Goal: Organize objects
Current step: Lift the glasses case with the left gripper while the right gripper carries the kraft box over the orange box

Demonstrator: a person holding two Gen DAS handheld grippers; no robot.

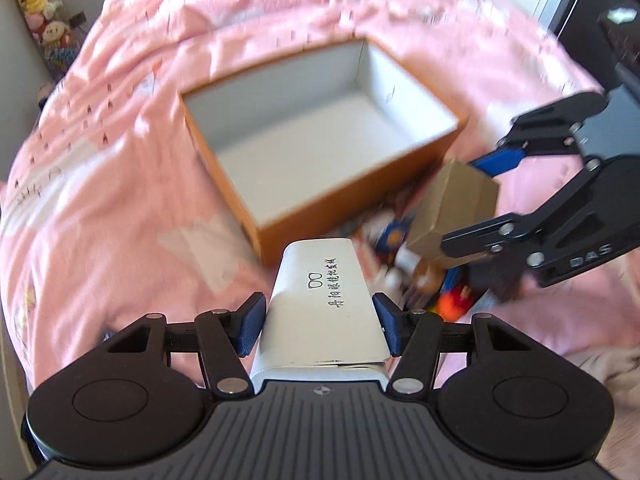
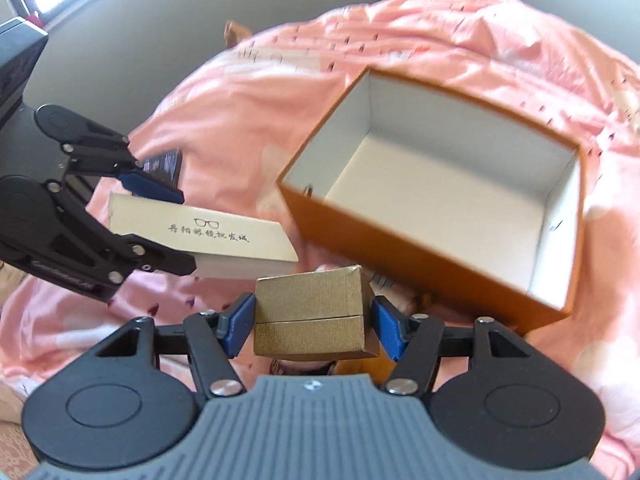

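Clamped between the blue pads of the left gripper (image 1: 319,322) is a long white box (image 1: 320,304) printed with a glasses logo and a line of Chinese characters. It lies lengthwise along the fingers, its far end jutting out past the fingertips toward the orange box (image 1: 224,168), and both pads press flat against its long sides. From the right wrist view the same white box (image 2: 204,236) hangs above the pink bedspread (image 2: 440,24), held at its near end by the left gripper (image 2: 176,232).

Squeezed in the right gripper (image 2: 310,320) is a small gold box (image 2: 310,312) with a seam between lid and base running across its near face; the pads grip its two short sides, and it sits just forward of the fingertips. The left wrist view shows this gold box (image 1: 452,208) tilted in the right gripper (image 1: 476,208), off the bed, just beside the orange box's near corner.

Below and between the two grippers lies a blurred heap of small colourful items (image 1: 424,272), possibly toys or packets; the blur hides what they are.

Farther out, the orange box (image 2: 400,236) rests open on the bedspread (image 1: 100,160), its white interior (image 2: 448,192) holding nothing. Stuffed toys (image 1: 40,12) stand at the far left corner.
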